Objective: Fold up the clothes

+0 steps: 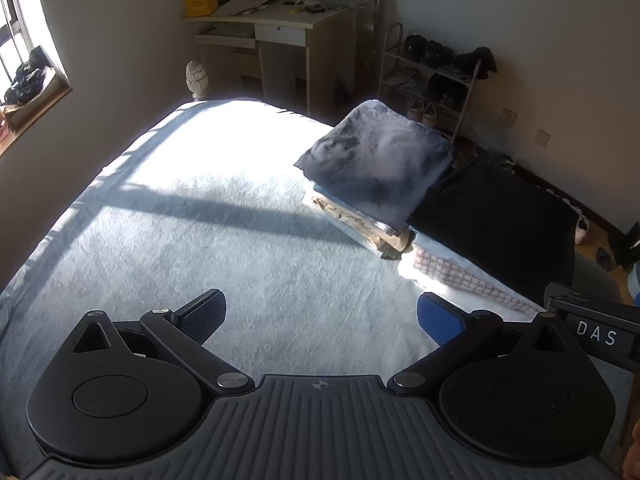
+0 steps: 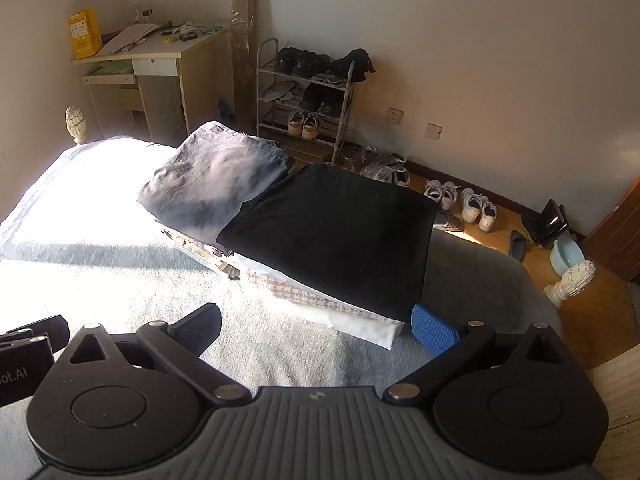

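Two pairs of tongs held above a sunlit bed point(image 1: 180, 216), both released and empty: left tongs point(image 1: 320, 316) spread wide over bare bedspread, right tongs point(image 2: 316, 326) likewise spread, blue pad point(image 2: 434, 330) just beside the near corner of the closer clothes stack. Folded clothes piled in two stacks along the bed's right edge: grey garment point(image 1: 380, 160) topping the farther stack over tan and pale-blue layers, black garment point(image 2: 332, 232) topping the nearer one over checked cloth point(image 2: 304, 292) and white fabric. Stacks touching, black garment overlapping the grey one's near edge. Beyond the bed's far corner, a cluttered desk point(image 2: 160, 52) with a yellow box point(image 2: 84, 34); shoe rack point(image 2: 308, 92) against the wall, more shoes point(image 2: 464, 200) on the floor.
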Action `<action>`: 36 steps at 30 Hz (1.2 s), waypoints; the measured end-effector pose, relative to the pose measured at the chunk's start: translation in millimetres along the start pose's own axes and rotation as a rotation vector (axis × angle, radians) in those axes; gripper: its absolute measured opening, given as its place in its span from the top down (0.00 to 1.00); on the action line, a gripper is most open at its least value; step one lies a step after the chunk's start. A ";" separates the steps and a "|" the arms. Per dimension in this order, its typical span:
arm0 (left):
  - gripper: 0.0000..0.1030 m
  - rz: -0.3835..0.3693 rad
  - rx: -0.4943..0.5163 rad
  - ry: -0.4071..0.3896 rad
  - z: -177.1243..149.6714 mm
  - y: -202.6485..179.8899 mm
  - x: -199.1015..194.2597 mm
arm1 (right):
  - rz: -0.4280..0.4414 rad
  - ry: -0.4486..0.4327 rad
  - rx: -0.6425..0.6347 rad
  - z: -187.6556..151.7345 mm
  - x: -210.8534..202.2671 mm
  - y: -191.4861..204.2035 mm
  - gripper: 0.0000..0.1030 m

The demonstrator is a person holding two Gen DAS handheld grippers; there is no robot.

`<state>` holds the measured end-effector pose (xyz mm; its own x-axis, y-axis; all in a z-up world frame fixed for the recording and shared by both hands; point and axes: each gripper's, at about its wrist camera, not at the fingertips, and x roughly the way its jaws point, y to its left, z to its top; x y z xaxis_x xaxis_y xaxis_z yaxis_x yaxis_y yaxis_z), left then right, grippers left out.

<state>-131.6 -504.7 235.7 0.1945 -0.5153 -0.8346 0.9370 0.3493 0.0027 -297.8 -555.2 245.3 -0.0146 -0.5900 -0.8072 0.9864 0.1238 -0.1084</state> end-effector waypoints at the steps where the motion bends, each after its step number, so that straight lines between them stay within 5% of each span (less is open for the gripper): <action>1: 0.00 0.000 0.001 0.002 -0.1 0.1 0.2 | -0.001 -0.001 0.000 0.1 -0.4 0.2 0.00; 36: 0.00 -0.006 -0.020 0.011 3.3 3.7 2.8 | -0.015 -0.018 -0.017 1.5 -3.9 5.5 0.00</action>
<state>-126.6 -507.4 235.2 0.1852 -0.5089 -0.8407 0.9321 0.3620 -0.0138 -292.1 -553.3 248.7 -0.0263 -0.6059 -0.7951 0.9831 0.1286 -0.1305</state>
